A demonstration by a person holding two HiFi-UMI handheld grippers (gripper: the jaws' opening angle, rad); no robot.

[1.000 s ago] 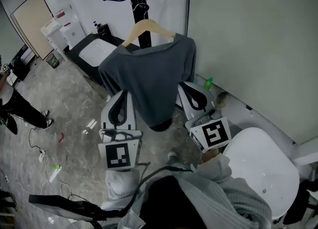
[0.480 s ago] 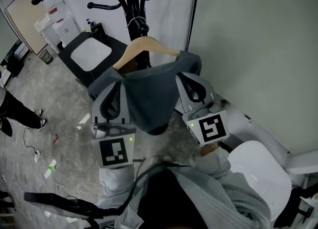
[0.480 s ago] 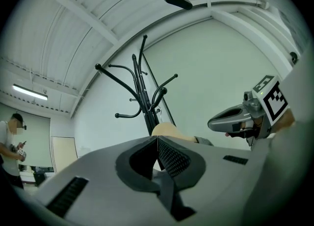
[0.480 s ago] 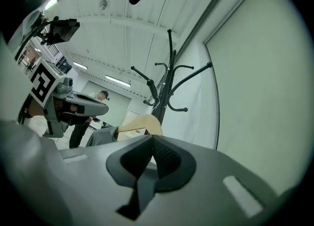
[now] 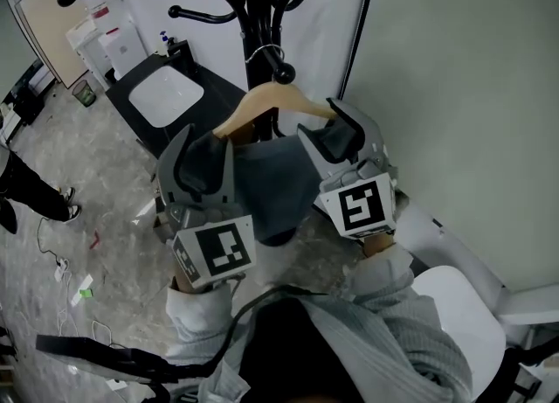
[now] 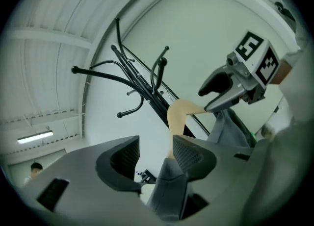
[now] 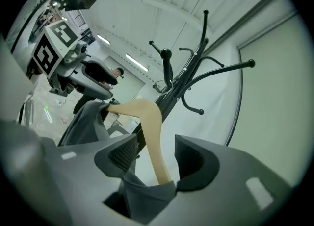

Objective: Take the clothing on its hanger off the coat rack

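A dark grey shirt (image 5: 266,187) hangs on a wooden hanger (image 5: 275,100) whose wire hook sits over a peg of the black coat rack (image 5: 258,8). My left gripper (image 5: 205,161) is at the hanger's left shoulder and my right gripper (image 5: 336,135) at its right shoulder. The jaws of both are opening. In the left gripper view the shirt (image 6: 169,186) and the hanger (image 6: 179,114) lie against one pad of the left gripper (image 6: 156,156), with a gap to the other. In the right gripper view the hanger (image 7: 152,137) stands loose between the jaws of the right gripper (image 7: 156,156).
A white chair (image 5: 458,305) stands close at my right, against the pale wall. A black cabinet with a white top (image 5: 162,95) sits behind the rack to the left. A person's leg (image 5: 26,191) and cables (image 5: 61,266) are on the floor at far left.
Both grippers have risen from beside the shirt's lower half to the hanger's shoulders. The shirt is bunched up between them, and their jaws stand wider apart.
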